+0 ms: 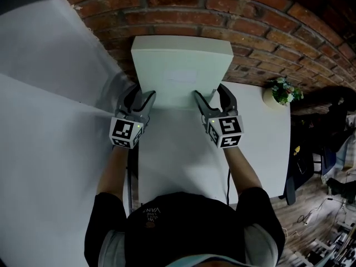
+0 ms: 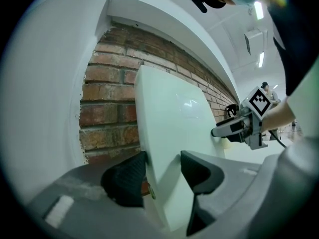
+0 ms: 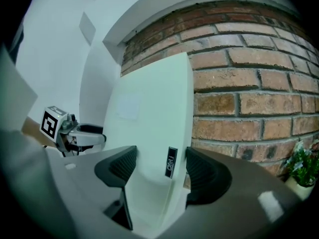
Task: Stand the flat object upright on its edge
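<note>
Dim view from my head, darkest at the corners, with straight lines bowing outward toward the edges. Soft, even light falls on the pale board [image 1: 182, 65] just ahead of my left tongs [image 1: 143, 97] and right tongs [image 1: 209, 96]; its near face is slightly shaded. The brick wall [image 1: 267, 32] beyond the tongs is darker. The cameras on my tongs give round fisheye pictures ringed in black, bending strongly at the rims. In the left one, ceiling strip lights [image 2: 258, 10] glare above and to the right of the tongs. Close to both lenses the tongs' grey bodies look soft and blurred. The bricks are sharp. The board looks faintly green.
</note>
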Action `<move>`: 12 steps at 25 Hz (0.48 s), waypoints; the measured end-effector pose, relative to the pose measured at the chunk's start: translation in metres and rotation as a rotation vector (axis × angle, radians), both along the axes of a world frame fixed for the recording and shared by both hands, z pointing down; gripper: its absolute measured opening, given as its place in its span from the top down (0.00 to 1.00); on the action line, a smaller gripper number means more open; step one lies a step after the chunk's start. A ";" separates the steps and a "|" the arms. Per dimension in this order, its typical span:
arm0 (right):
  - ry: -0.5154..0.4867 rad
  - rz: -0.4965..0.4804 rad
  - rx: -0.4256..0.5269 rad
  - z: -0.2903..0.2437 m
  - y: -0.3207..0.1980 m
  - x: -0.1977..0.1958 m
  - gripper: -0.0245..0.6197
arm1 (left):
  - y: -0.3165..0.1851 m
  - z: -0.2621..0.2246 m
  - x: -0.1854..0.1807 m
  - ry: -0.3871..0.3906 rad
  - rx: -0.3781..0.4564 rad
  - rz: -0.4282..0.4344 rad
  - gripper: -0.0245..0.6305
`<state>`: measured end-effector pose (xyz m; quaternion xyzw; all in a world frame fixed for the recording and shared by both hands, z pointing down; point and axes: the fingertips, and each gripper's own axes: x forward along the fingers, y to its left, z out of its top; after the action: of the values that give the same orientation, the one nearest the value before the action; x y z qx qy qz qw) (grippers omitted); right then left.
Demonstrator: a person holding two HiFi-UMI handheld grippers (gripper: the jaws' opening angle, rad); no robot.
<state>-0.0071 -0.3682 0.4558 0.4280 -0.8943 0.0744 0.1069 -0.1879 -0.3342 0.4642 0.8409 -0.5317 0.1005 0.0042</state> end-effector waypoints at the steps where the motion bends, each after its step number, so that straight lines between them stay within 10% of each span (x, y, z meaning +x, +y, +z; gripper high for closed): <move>1: -0.001 0.001 0.006 0.001 -0.003 0.000 0.48 | -0.002 0.001 0.000 -0.004 0.004 -0.001 0.62; 12: -0.002 0.012 0.019 0.016 -0.026 -0.007 0.48 | -0.025 0.013 -0.007 -0.025 0.027 -0.010 0.63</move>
<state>-0.0138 -0.3944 0.4720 0.4343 -0.8925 0.0667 0.1016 -0.1954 -0.3593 0.4774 0.8368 -0.5374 0.1038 -0.0132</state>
